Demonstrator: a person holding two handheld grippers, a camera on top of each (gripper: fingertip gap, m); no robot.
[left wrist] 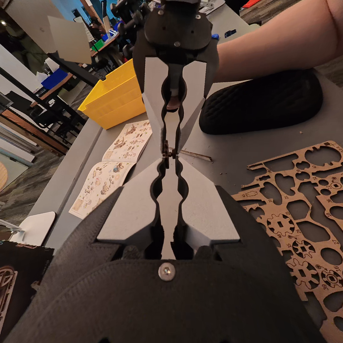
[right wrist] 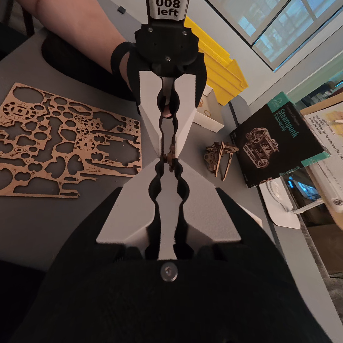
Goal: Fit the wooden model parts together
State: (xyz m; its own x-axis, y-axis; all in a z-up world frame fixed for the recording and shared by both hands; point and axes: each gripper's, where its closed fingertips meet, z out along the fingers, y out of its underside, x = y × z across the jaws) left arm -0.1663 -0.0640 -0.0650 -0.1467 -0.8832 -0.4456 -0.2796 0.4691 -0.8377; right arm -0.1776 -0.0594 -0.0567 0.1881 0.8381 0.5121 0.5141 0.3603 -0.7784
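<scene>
Your left hand-held gripper [left wrist: 168, 162] is clamped on a small toothed wooden gear [left wrist: 166, 155] and your right hand-held gripper [right wrist: 168, 161] on a tiny wooden peg [right wrist: 164, 156], tip to tip above the surface [left wrist: 232, 152], parts touching but seemingly not fully seated, with the part-built model [right wrist: 218, 157] waiting nearby.

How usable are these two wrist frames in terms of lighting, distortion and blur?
Left wrist view: dim room light, strong wide-angle bending at the edges, the yellow bin clear, the small wooden part between the two grippers dark and hard to read. Right wrist view: darker still, gripper body nearly black, the cut-out wooden sheet sharp, the window soft and stretched.
</scene>
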